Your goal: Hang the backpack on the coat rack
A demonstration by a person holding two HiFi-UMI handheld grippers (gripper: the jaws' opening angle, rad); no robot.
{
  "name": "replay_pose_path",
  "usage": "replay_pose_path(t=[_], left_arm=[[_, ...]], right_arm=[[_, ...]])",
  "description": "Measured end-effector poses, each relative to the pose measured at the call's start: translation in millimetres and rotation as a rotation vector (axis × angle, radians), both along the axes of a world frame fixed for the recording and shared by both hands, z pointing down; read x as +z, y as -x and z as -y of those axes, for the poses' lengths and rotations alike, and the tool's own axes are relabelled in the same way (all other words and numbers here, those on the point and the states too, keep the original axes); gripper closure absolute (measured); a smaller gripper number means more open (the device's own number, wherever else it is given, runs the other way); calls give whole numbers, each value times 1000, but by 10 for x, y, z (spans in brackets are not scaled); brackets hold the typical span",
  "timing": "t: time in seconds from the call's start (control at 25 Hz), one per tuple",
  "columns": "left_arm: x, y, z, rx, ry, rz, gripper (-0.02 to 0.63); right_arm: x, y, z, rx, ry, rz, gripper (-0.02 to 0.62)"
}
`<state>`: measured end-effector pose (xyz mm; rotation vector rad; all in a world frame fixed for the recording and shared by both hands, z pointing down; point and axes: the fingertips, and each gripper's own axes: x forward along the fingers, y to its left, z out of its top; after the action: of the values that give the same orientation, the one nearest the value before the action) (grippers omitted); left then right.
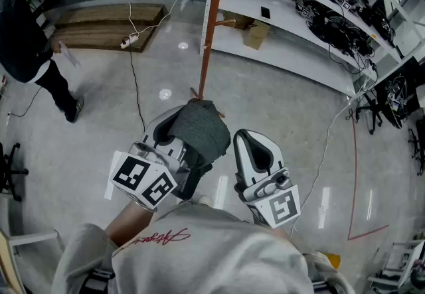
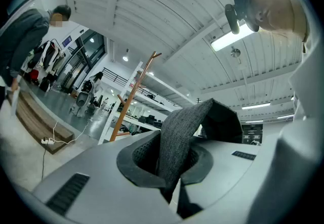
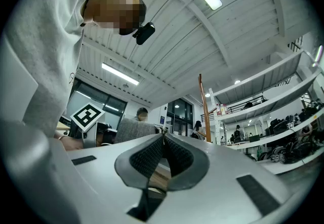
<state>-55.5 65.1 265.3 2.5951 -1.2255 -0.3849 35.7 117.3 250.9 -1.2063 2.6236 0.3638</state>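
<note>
Left tongs (image 2: 169, 153) clamped on grey woven-fabric backpack (image 2: 202, 123); right tongs (image 3: 163, 138) closed, empty. Tall orange wooden coat rack (image 1: 209, 27) well ahead. Bag lifted; hanging not yet done.

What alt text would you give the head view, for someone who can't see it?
Seen from above, the person's left gripper is shut on a grey backpack, held over the floor. The right gripper, jaws together and empty, is beside it. An orange coat rack stands ahead.
</note>
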Motion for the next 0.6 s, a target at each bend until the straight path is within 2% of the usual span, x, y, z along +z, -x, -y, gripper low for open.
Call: replay_pose_path(t=[0.6], left_arm=[[5,-95,-4,17,11,19,568]], right_arm=[[6,-46,-29,26,10,16,572]])
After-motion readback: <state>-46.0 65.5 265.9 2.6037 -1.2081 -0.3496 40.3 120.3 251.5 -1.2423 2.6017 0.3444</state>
